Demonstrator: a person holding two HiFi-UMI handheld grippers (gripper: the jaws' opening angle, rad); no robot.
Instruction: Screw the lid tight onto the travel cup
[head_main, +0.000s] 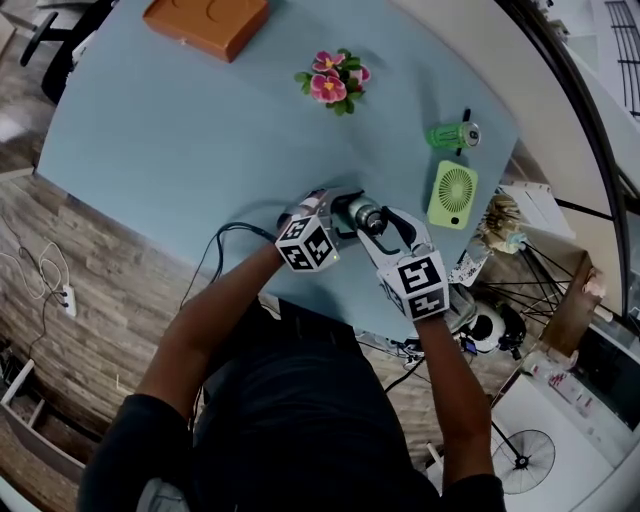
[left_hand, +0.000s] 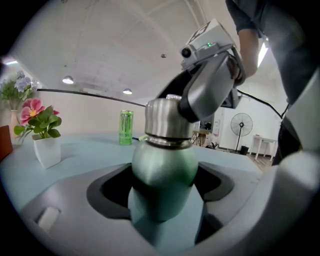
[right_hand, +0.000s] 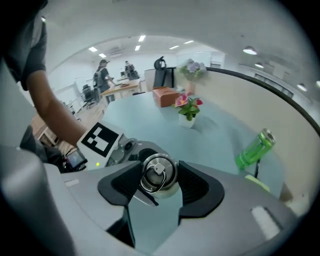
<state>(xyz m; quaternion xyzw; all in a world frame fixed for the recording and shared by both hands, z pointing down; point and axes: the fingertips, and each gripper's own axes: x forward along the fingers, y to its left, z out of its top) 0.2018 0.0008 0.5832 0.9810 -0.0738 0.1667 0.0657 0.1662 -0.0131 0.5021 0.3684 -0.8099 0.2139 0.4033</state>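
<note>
Green can (left_hand: 126, 127) print unreadable; steel lid (left_hand: 167, 117) on cup (left_hand: 162, 180)

The travel cup (left_hand: 162, 175) is a matte green metal bottle with a rounded shoulder. It stands upright between the jaws of the left gripper (left_hand: 164, 192), whose dark pads press on its lower body from both sides. The lid (left_hand: 167, 117) is a brushed-steel cylinder seated straight on the cup's neck, with a thin seam showing at its base. Its top carries a wire ring (right_hand: 152, 176) lying flat. The right gripper (right_hand: 160, 184) comes from above, with a pad against each side of the lid.
</note>
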